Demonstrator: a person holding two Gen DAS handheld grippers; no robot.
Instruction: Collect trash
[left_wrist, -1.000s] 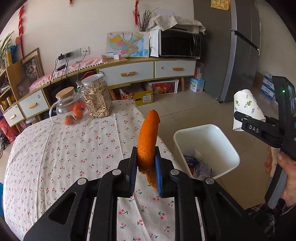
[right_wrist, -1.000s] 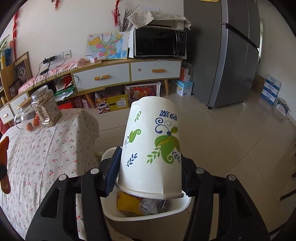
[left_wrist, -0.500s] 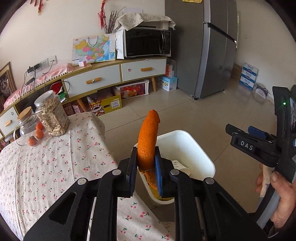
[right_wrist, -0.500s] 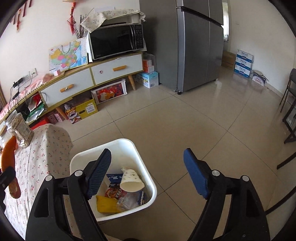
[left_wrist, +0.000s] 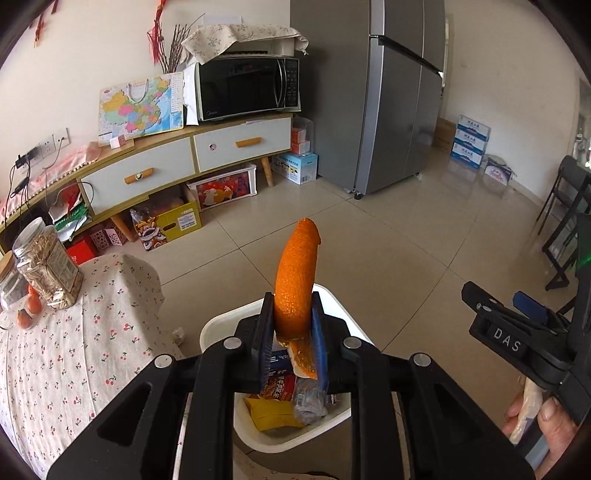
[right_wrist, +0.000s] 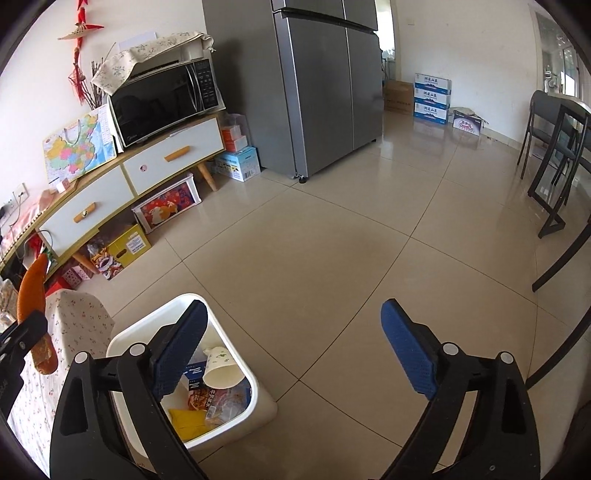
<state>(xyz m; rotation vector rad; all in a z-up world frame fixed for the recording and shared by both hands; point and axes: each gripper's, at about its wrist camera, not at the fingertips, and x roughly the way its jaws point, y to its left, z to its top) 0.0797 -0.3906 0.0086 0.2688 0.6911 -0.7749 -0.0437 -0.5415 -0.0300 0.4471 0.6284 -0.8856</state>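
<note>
Working from left to right across my two wrist views, I lose the table (left_wrist: 55, 369) first: its cherry-print cloth runs off the left edge and under the left gripper's body, and the two jars (left_wrist: 48, 273) on it are partly cut by the frame; the small orange fruits behind the glass are hard to make out; next comes the white trash bin (left_wrist: 218, 325) on the floor just beside the table corner, its near rim and much of its inside covered in the left view by my left gripper (left_wrist: 291, 332); that gripper is clamped on the orange peel (left_wrist: 297, 280), though its jaws are easing apart with the peel between them; the peel's lower end hangs down between the pads and its very tip is masked; its long axis stands nearly upright, tip pointing up and a little right, directly over the bin's opening; from the right view I see wrappers, a yellow packet and a paper cup (right_wrist: 219, 367) lying on its side in the bin, the left blue pad hiding part of them; the bin's far rim gives onto bare tiled floor, wide room toward the fridge (right_wrist: 314, 85) and the chairs (right_wrist: 554, 155) at far right; my right gripper (right_wrist: 291, 347) is widening, nothing between its pads; its holder's hand (left_wrist: 546, 428) is clipped by the left view's right edge
</note>
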